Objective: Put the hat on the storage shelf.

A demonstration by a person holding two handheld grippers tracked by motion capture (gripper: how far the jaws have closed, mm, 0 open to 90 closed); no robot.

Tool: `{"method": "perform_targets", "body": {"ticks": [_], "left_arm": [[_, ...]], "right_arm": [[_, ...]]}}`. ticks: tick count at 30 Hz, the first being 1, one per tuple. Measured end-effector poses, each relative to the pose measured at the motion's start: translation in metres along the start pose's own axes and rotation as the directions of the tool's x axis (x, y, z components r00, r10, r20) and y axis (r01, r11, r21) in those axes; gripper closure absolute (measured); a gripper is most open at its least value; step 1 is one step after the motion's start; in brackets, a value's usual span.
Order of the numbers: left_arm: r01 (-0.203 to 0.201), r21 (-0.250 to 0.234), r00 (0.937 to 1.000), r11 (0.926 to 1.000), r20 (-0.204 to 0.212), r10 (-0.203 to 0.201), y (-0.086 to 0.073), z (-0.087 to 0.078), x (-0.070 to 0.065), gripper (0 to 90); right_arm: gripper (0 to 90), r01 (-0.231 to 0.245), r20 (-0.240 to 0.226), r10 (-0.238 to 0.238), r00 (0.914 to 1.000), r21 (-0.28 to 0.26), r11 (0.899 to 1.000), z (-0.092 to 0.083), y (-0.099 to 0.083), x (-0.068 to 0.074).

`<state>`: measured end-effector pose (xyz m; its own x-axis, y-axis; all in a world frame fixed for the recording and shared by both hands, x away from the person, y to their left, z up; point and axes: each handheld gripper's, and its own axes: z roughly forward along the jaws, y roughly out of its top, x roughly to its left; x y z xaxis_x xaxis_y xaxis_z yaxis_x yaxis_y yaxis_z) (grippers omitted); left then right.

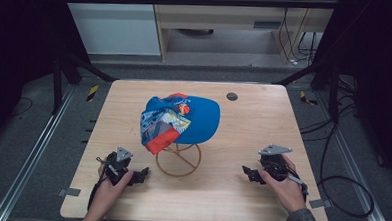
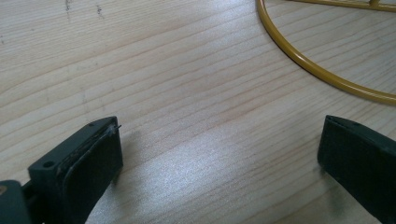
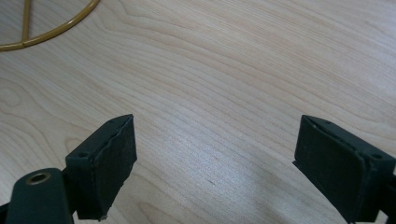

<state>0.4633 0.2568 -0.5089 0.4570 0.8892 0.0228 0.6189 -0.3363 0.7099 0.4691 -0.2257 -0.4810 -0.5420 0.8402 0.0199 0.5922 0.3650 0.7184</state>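
Resting low at the near edge of the wooden table (image 1: 264, 113), the left gripper (image 1: 140, 176) and the right gripper (image 1: 247, 172) each have their jaws spread wide with nothing between them, the left near the stand's left side and the right well apart from it. Between and beyond them stands a yellow wire stand (image 1: 178, 160), its ring base flat on the wood. Farther back, a blue cap (image 1: 193, 118) with coloured patches sits atop that stand, brim pointing right, near the table's centre.
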Motion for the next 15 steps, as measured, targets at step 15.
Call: {"method": "perform_targets", "body": {"ticks": [15], "left_arm": [[0.000, 0.000, 1.0000, 1.0000, 0.000, 0.000, 0.000, 0.000, 0.000, 0.0]], "right_arm": [[9.4, -0.042, 0.065, 0.041, 0.9971, 0.014, 0.999, 0.020, -0.017, 0.004]]}}
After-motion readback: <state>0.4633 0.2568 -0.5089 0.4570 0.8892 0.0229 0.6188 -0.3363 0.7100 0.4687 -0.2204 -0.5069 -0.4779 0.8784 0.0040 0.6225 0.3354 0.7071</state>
